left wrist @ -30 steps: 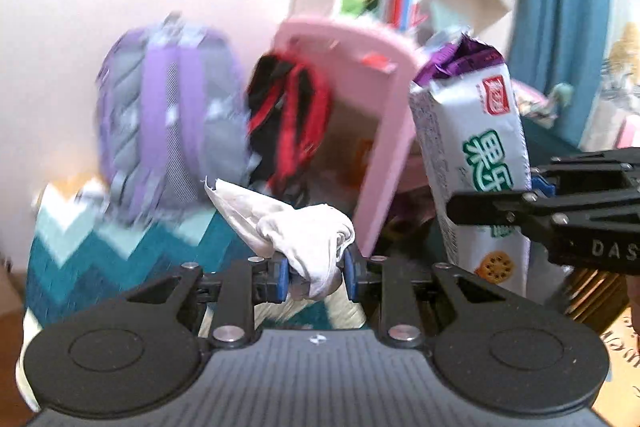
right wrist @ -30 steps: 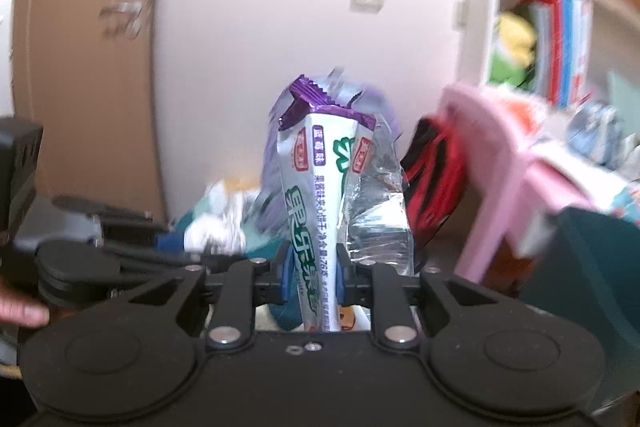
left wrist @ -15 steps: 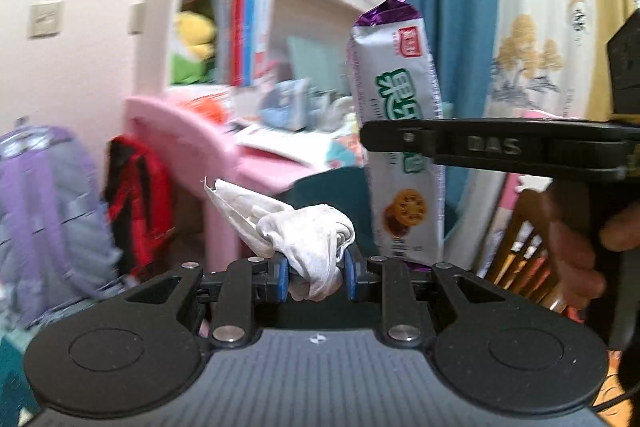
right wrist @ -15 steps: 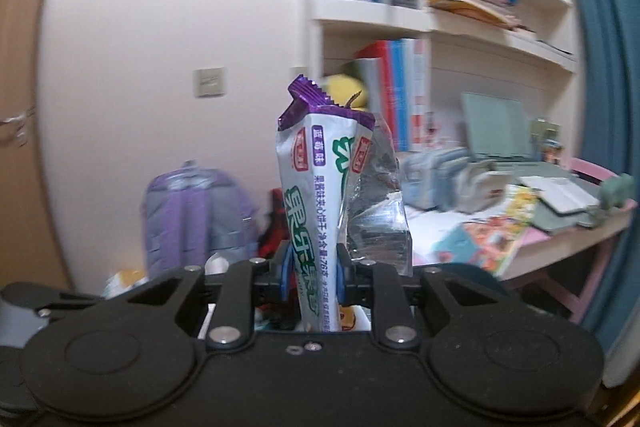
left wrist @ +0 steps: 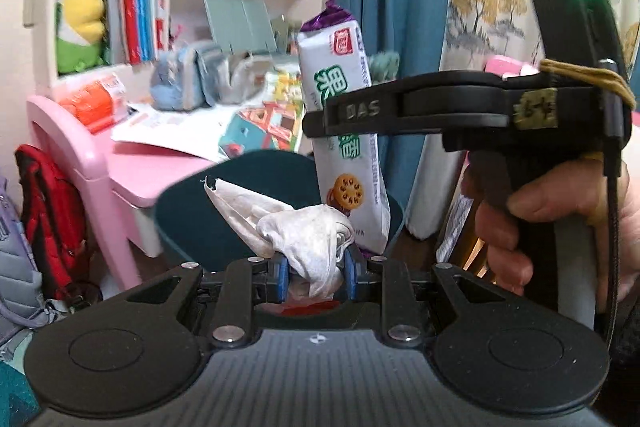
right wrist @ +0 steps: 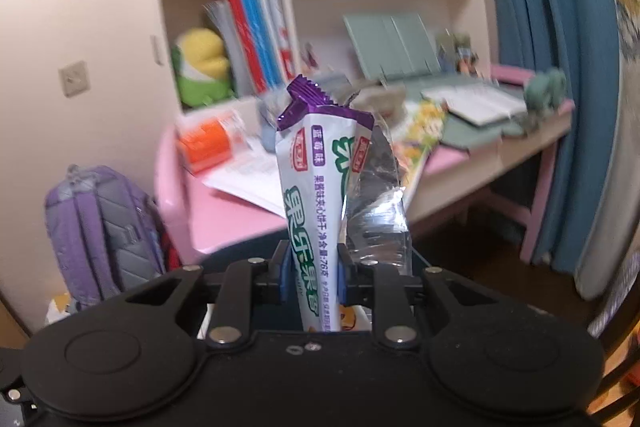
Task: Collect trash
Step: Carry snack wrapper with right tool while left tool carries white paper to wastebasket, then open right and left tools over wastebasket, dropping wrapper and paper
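Both pieces of trash are already picked up but not yet thrown away: the left gripper pinches one crumpled white tissue between its blue pads, and the right gripper is closed on one opened biscuit wrapper, which stands upright between its fingers. Just behind the tissue I see a dark teal round container, which is probably the bin, in front of the pink desk, so what remains, in my judgement, is to drop both things there. I count two grippers, one tissue, one wrapper, one container, and no other loose trash that I can recognise for sure.
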Demonstrator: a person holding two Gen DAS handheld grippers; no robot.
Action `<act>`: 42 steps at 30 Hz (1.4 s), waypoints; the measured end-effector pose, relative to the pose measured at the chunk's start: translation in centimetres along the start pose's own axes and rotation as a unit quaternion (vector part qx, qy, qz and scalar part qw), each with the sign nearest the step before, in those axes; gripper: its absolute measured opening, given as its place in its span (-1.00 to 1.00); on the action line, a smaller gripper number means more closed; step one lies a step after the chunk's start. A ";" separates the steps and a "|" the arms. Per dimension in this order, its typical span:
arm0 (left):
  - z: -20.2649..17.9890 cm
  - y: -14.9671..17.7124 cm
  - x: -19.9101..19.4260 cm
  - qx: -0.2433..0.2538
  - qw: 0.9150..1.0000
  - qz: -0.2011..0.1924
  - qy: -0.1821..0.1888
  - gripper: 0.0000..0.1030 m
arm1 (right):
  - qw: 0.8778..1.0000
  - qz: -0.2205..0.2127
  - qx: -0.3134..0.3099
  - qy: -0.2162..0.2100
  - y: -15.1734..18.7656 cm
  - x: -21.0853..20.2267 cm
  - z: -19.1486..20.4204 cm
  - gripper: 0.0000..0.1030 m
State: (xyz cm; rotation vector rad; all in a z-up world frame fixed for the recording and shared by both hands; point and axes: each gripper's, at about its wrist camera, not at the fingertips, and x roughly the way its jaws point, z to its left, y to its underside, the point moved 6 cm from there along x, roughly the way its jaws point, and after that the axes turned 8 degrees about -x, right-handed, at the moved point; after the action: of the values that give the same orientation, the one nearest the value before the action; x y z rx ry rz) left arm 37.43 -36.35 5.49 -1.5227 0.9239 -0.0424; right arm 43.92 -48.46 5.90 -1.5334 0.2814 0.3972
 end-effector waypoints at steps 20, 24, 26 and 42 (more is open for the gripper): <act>1.5 2.1 9.7 0.006 0.996 0.080 -0.039 -0.50 | 0.996 0.093 0.000 0.007 2.6 4.5 -0.3 -0.31; 1.3 2.2 9.7 0.007 0.996 0.082 -0.038 -0.49 | 0.995 0.099 0.004 0.010 2.8 4.4 -0.3 -0.23; 1.2 2.2 9.6 0.010 0.996 0.082 -0.039 -0.46 | 0.995 0.101 0.000 0.014 2.9 4.3 -0.2 -0.21; 1.1 1.5 6.5 0.007 0.997 0.045 -0.055 0.53 | 0.995 0.090 -0.029 0.026 2.4 1.5 0.6 0.09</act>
State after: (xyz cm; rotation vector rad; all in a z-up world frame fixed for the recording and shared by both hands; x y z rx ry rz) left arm 41.58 -38.88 0.83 -1.4546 0.9011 0.1004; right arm 44.23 -47.79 3.15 -1.5823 0.4534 0.5112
